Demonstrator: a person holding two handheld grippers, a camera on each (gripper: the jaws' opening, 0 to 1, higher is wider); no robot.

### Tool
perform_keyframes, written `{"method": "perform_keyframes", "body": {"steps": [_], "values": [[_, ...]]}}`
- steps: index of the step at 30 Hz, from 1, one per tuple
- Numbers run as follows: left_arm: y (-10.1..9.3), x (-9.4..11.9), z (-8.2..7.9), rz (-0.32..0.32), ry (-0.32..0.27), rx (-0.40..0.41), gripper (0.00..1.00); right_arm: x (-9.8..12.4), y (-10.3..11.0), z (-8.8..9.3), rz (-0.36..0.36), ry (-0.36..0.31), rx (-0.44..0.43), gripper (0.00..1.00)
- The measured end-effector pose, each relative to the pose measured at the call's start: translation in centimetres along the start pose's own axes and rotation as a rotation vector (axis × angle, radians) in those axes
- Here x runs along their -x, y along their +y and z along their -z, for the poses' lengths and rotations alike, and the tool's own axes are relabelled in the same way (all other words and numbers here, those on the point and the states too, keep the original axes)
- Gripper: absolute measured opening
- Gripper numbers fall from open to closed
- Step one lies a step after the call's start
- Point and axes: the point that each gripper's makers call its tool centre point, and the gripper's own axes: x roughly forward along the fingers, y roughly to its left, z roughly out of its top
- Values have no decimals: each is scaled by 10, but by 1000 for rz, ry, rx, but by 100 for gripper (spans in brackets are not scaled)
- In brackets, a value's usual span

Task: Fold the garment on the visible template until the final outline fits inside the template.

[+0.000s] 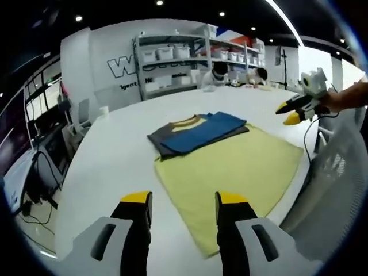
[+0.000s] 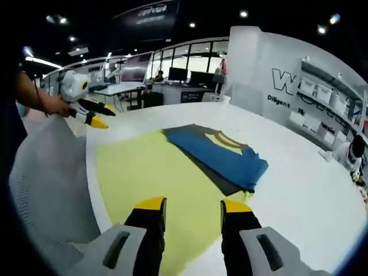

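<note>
The folded blue-and-grey cotton T-shirt with a mustard neckband (image 1: 198, 133) lies at the far edge of the pale yellow rectangular cloth template (image 1: 241, 172), towards twelve o'clock in the left gripper view. Part of it overhangs the template onto the white tabletop (image 1: 109, 155). In the right gripper view the same shirt (image 2: 221, 154) sits at about one o'clock, its grey under-layer showing beyond the blue.

By the look of it, the shirt is light, limp and easily rumpled. It should slide readily over the template, and the template may well drag along with it. I would take hold at a folded edge or corner, pinching all layers together, rather than in the middle of the stack.

Count: one shirt, one template, one table, two grippers.

The left gripper (image 1: 184, 201) rises at six o'clock in its own view, yellow-tipped jaws set wide apart with nothing between them, over the near edge of the template. The right gripper (image 2: 192, 206) is likewise spread and empty, above the template's near side. Each also shows in the other's view, held in a person's hand: the right gripper at three o'clock, the left gripper at nine o'clock. Both are well apart from the shirt.
</note>
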Motion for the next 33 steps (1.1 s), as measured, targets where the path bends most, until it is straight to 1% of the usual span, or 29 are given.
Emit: {"method": "perform_keyframes", "body": {"steps": [2,4,6,8,10,12,15,18,20,21,22,24,25,26,27,29,31,32,33], "values": [[-2,0,1,0,5,-32,47,4,3,2,10,3,-7,42],[-6,-2,2,10,9,-65,48,8,2,0,37,-22,-15,50],[-9,-2,3,18,16,-90,49,12,5,3,47,-20,-20,56],[-11,-3,5,22,25,-108,49,15,10,7,40,-15,-30,56],[-13,-3,6,29,33,-128,48,18,13,9,42,-23,-48,58],[-15,-4,10,35,46,-146,49,21,16,13,52,-35,-110,61],[-12,-4,11,33,45,-133,51,24,20,20,64,-23,-125,61],[-11,-5,11,33,39,-107,53,24,26,21,76,-30,-141,61],[-13,-5,11,47,35,-87,57,22,29,21,76,-29,-147,61],[-14,-6,10,52,29,-68,60,20,30,23,79,-26,-143,61],[-14,-6,11,51,33,-64,65,19,30,23,84,-23,-145,61],[-14,-6,13,55,39,-61,70,20,27,25,103,-10,-166,58],[-14,-6,14,57,40,-61,71,22,22,24,129,-12,-218,57],[-15,-6,13,57,40,-55,71,24,19,22,146,-21,-247,57],[-15,-6,12,57,37,-47,72,25,16,21,165,-23,-256,56],[-15,-7,9,61,23,-38,75,25,18,22,174,-6,-243,55],[-16,-7,11,63,30,-36,77,24,21,19,172,-2,-256,54],[-17,-7,13,66,39,-35,79,22,25,15,168,-18,-258,55],[-17,-7,13,67,38,-33,80,20,26,14,170,-16,-256,56]]}}
